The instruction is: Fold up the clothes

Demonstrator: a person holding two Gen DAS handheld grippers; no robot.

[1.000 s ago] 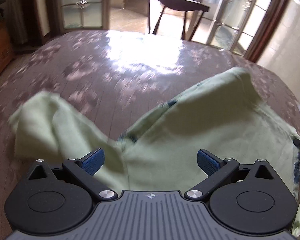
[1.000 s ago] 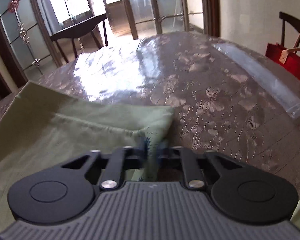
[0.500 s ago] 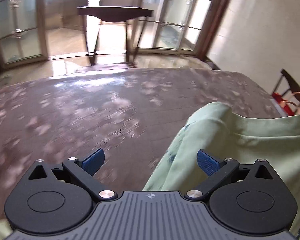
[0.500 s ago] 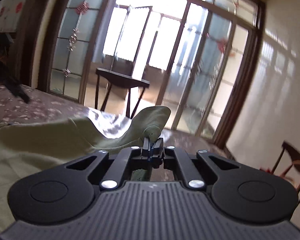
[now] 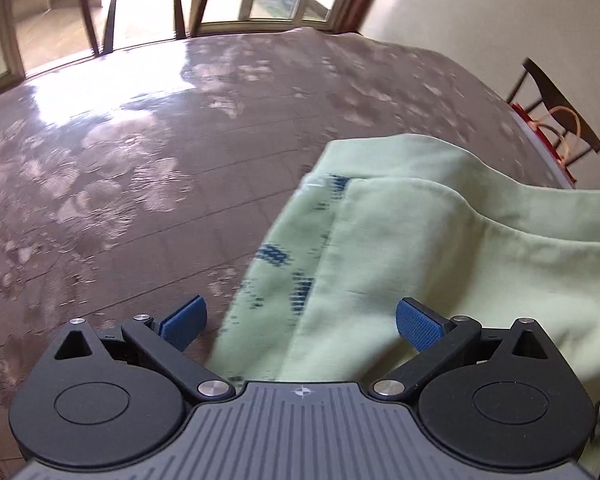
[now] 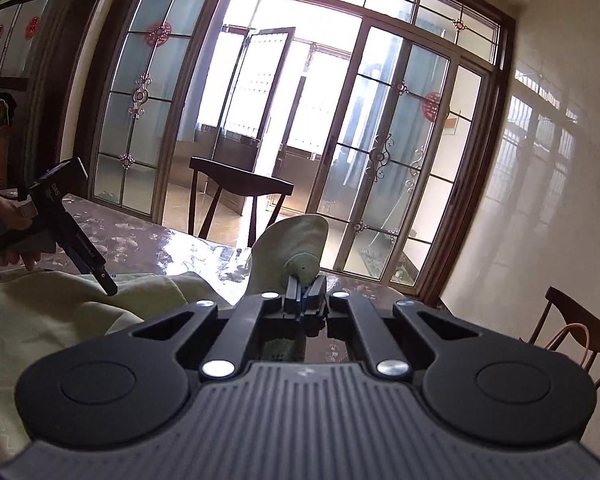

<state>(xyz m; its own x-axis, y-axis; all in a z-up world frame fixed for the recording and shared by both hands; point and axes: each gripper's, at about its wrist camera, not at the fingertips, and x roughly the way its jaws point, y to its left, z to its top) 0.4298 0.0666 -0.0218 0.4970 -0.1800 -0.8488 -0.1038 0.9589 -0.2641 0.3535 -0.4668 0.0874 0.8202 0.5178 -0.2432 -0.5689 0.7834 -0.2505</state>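
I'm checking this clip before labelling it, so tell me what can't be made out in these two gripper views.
- Pale green garment: left wrist view, its right part runs off the frame edge and its near part is covered by the left gripper, so its type is unclear.
- Pinched fabric: right wrist view, hidden between the shut pads of the right gripper.
- Red bag: left wrist view, cut by the tabletop edge.
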